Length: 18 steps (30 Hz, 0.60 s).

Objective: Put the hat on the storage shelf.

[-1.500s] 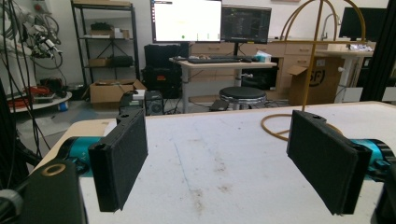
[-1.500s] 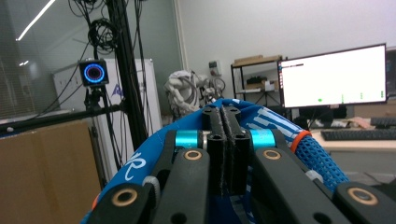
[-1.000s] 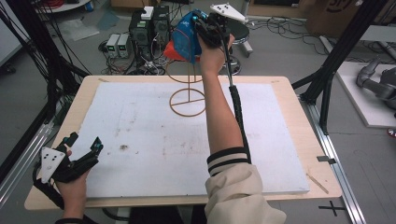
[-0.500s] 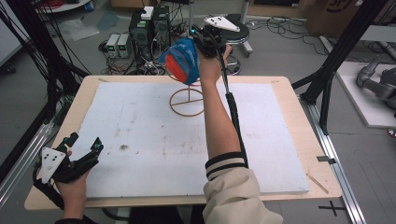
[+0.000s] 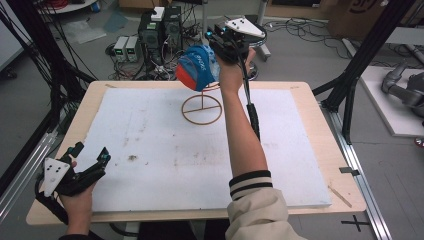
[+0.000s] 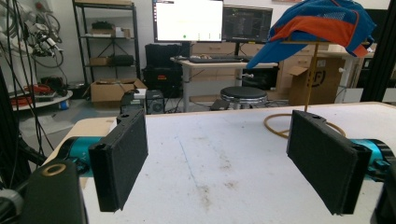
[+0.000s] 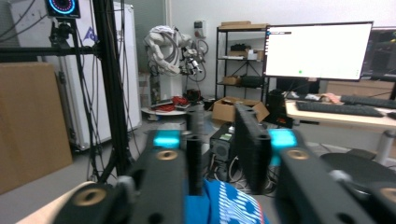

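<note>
We judge the job, hanging a cap on a stand, to be almost done. The blue and orange cap (image 5: 196,67) sits over the top of the wire stand (image 5: 202,108), as the left gripper view shows it draped on the stand's post above the bench (image 5: 150,145). Our right tool (image 5: 220,49) is up beside the cap at the far side of the bench. In the right gripper view its jaws stand a narrow way apart with the cap's blue cloth just below them; we cannot tell whether they pinch the fabric or have let go. What is left, as we judge it, is to free the cap if it is held and bring that hand away without dragging it off.

Our left tool (image 5: 91,161) rests at the near left corner of the bench, jaws wide apart and holding nothing, well apart from the stand.

By our count: one cap, one stand, two tools, one bench.
</note>
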Motion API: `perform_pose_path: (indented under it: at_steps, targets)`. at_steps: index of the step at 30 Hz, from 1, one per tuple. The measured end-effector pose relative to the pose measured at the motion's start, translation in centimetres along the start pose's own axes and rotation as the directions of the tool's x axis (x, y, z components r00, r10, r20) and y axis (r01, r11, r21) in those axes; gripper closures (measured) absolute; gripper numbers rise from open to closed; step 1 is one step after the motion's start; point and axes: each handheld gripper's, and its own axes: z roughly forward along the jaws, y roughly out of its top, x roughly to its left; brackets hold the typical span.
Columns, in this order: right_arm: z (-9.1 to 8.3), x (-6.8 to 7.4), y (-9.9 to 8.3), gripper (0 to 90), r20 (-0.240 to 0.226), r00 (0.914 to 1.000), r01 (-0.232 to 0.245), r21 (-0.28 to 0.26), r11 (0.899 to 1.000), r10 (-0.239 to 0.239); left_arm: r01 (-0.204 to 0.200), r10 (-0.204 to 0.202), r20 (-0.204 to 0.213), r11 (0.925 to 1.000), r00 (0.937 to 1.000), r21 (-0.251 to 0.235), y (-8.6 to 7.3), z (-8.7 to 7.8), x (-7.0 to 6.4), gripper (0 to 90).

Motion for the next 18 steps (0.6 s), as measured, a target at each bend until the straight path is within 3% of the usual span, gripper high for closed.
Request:
perform_pose_path:
  at_steps: [3,6,12,18]
  targets:
    - [-0.6,0.2,0.3,44.2,0.016,0.9993,0.034,0.008,0.999,-0.034,0.0,0.0,0.0,1.0,1.0,0.002,0.0,0.0,-0.1,20.7]
    - [-1.4,0.6,0.9,32.1,0.01,0.9973,0.072,-0.008,0.997,-0.072,-0.001,0.001,0.002,1.0,1.0,-0.002,0.0,0.0,-0.2,20.6]
    - [-3.8,1.2,1.9,16.1,-0.022,0.9973,0.069,-0.033,0.997,-0.069,0.002,-0.002,0.005,1.0,1.0,0.001,0.1,0.0,-0.1,20.3]
    - [-6.4,0.7,1.2,11.8,0.001,0.9944,0.106,-0.026,0.994,-0.106,0.009,-0.009,0.01,1.0,0.9999,-0.004,0.1,0.1,0.0,20.2]
